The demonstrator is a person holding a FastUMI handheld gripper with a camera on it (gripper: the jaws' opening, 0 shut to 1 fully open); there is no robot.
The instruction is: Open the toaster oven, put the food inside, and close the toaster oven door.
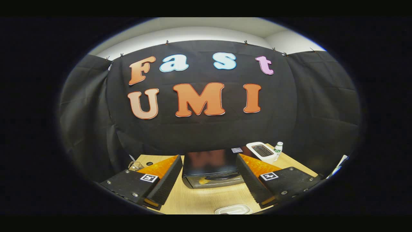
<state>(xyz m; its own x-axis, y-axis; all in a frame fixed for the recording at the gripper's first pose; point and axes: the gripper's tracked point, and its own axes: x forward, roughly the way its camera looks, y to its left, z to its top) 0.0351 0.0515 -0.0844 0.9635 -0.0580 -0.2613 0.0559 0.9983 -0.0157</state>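
Two fingers of the tongs (pixel 209 180) stand apart, holding nothing. The toaster oven (pixel 210 167) sits on the bench (pixel 196 199) straight ahead beyond them, door shut and facing them, its long side running across the approach.

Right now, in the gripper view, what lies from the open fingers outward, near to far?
White dish on the table between the open gripper's fingers → toaster oven, door shut → white pop-up toaster → bottle.
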